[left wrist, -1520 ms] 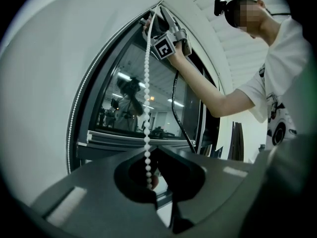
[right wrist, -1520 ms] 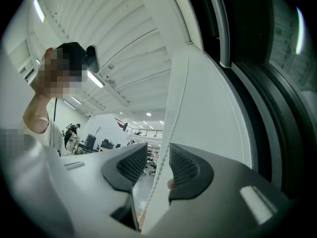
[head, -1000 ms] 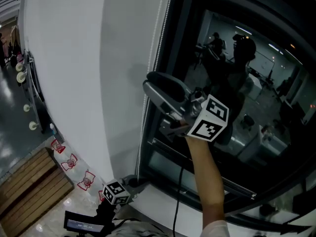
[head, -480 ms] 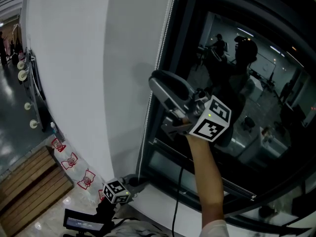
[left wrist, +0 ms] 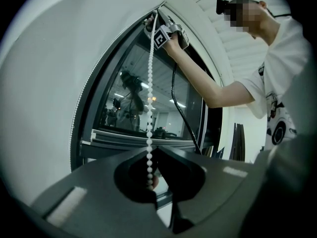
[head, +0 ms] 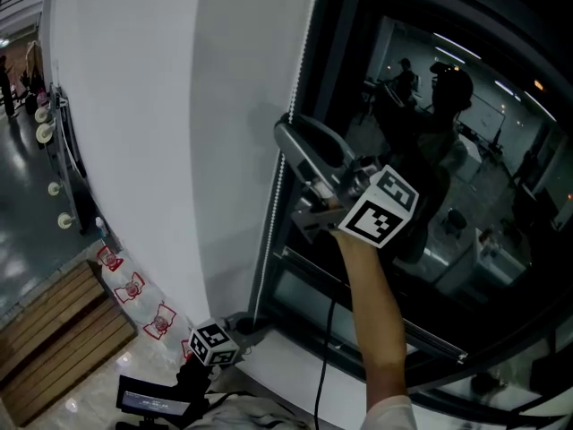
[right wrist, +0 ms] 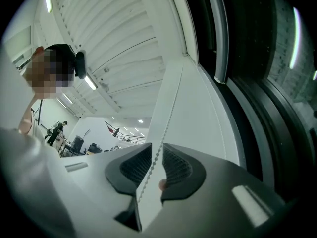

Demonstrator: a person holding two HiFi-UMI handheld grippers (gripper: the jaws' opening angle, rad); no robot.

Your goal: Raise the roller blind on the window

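A white roller blind (head: 134, 106) covers the left part of a dark window (head: 439, 150). Its white bead chain (head: 280, 177) hangs along the blind's right edge. My right gripper (head: 285, 134) is raised high at the chain. In the right gripper view the chain (right wrist: 164, 128) runs between the jaws of the right gripper (right wrist: 156, 160), which have just been closing. A thin gap still shows on each side. Low down, my left gripper (head: 235, 328) is shut on the chain. In the left gripper view the chain (left wrist: 149, 108) rises from the left gripper (left wrist: 151, 175) to the right gripper (left wrist: 151, 23).
The white window sill (head: 295, 365) lies below the frame. A black cable (head: 322, 348) hangs from the right gripper along the person's arm (head: 372, 312). Wooden boards (head: 54, 339) lie on the floor at the lower left. The person's torso (left wrist: 272, 88) stands close on the right.
The right gripper has shifted slightly up and right along the chain, and its jaws look narrower. The left gripper has stayed where it was.
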